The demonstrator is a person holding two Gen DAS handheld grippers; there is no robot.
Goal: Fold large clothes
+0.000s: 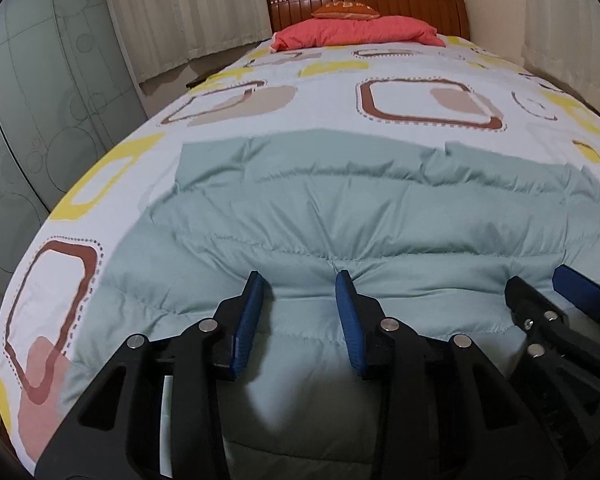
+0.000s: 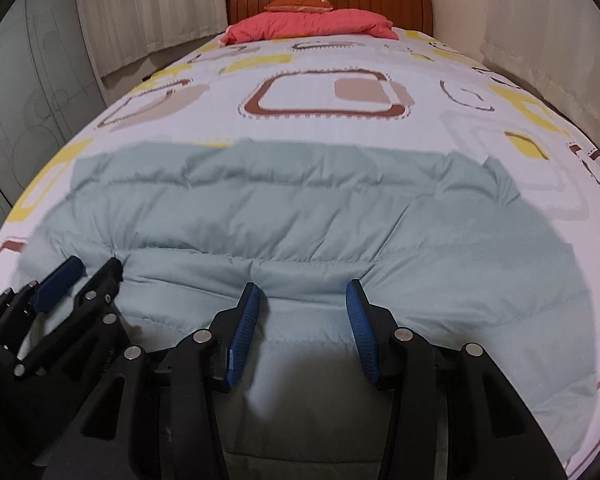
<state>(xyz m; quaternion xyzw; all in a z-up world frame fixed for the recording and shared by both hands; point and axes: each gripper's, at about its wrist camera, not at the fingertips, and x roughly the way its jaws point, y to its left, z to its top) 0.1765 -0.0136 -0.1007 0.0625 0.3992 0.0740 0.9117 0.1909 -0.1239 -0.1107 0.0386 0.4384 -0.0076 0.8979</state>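
Both tools, left [image 1: 300, 276] and right [image 2: 302, 286], stand spread over a pale-green puffer jacket [image 1: 340, 200] lying crosswise on the bed [image 1: 420, 80].

A pale green quilted down jacket [image 1: 360, 208] lies spread flat across the bed's near end.

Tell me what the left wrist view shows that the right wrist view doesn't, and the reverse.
Left wrist only: the jacket's left edge against the bedsheet, and the right gripper entering at the right.
Right wrist only: the jacket's right edge and the sheet beyond it, and the left gripper at the left.
Both: the pale green puffer jacket spread flat, red pillow and wooden headboard.
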